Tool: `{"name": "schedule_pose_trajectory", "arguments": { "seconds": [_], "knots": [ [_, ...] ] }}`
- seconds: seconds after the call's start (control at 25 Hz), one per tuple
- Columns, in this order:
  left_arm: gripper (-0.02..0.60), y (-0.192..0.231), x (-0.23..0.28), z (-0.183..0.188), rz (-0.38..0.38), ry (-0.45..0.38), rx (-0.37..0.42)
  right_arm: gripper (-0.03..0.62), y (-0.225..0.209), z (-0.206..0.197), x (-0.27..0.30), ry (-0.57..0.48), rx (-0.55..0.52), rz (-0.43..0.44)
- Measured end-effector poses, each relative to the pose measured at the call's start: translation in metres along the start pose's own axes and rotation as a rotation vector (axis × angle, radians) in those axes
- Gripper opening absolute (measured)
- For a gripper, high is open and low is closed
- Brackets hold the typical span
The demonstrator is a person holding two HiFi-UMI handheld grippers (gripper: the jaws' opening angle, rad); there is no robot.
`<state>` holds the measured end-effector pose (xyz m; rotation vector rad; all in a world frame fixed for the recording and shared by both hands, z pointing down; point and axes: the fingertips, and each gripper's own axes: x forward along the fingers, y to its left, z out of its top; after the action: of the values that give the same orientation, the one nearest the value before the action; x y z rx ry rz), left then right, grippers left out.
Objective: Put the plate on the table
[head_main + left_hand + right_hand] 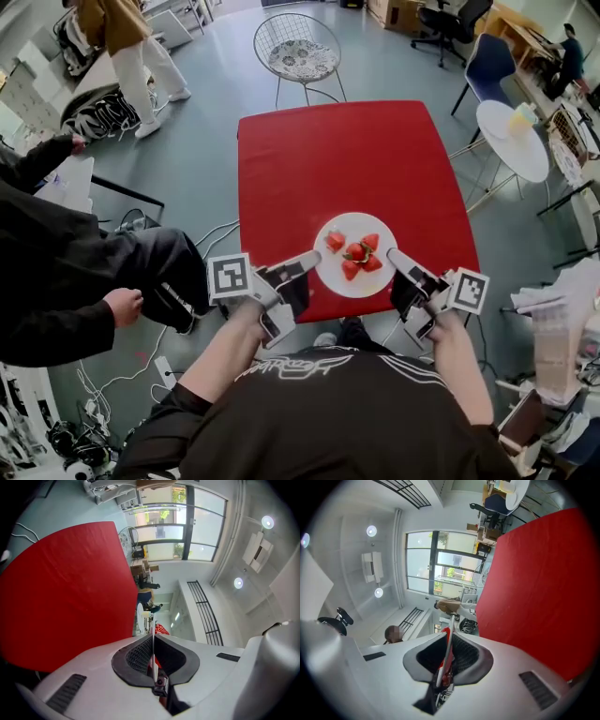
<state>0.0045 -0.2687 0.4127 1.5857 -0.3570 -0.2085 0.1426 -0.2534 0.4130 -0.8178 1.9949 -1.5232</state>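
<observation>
A white plate (356,277) with several strawberries (357,253) hangs over the near edge of the red table (347,155). My left gripper (308,260) is shut on the plate's left rim and my right gripper (397,256) on its right rim. In the left gripper view the rim shows as a thin white edge (153,656) pinched between the black pads (140,656), with the red table (70,588) to the left. The right gripper view has the rim (448,648) clamped the same way, strawberry red beside it, and the table (543,588) to the right.
A wire chair (297,47) stands beyond the table's far edge. A round white table (512,141) and a blue chair (489,64) are at the right. A seated person in black (66,272) is close on the left, and cables (141,366) lie on the floor.
</observation>
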Motion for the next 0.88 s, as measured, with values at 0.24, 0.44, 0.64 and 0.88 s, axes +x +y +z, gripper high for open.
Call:
{"name": "schedule_pose_trajectory", "arguments": {
  "seconds": [0.24,0.44,0.64,0.88],
  "knots": [
    [0.014,0.002,0.012,0.007,-0.005,-0.010,0.013,0.018,-0.012,0.012,0.002,0.005,-0.015,-0.018],
    [0.015,0.000,0.010,0.006,0.013,-0.015,0.018,0.018,-0.007,0.013,0.004,0.028,-0.033,-0.034],
    [0.014,0.002,0.011,0.006,0.021,-0.032,0.019,0.018,-0.008,0.014,0.006,0.049,-0.048,-0.037],
    [0.015,0.022,0.012,0.009,0.020,-0.060,0.008,0.018,-0.026,0.014,0.011,0.079,-0.049,-0.034]
  ]
}}
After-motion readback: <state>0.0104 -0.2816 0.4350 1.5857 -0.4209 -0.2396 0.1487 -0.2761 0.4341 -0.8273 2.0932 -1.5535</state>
